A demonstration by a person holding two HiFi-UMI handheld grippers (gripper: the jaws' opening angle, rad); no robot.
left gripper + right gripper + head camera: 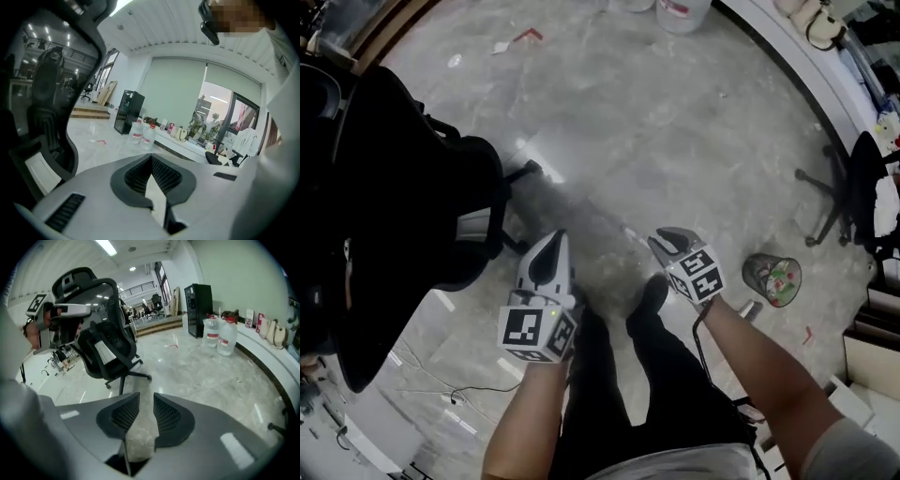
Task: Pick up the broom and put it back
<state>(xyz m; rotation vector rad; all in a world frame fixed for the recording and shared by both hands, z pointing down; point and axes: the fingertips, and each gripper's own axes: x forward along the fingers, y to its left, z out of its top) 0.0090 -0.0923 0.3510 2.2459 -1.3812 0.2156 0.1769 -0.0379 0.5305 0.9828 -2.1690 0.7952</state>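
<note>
Below the head camera I count two grippers, left gripper point(553, 242) and right gripper point(662, 246), over grey floor point(656, 122); I can't see the broom. Left gripper view: jaws together, two water bottles point(147, 137) beyond. Right gripper view: jaws apart, nothing between.

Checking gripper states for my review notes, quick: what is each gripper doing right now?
Left grey two-jaw gripper: shut, nothing between its jaws.
Right grey two-jaw gripper: open, empty; only the grey marble floor shows between its jaws.

Black chair point(403, 187), grey veined floor point(675, 141), white left claw point(554, 244) with black-and-white markers point(527, 328).
</note>
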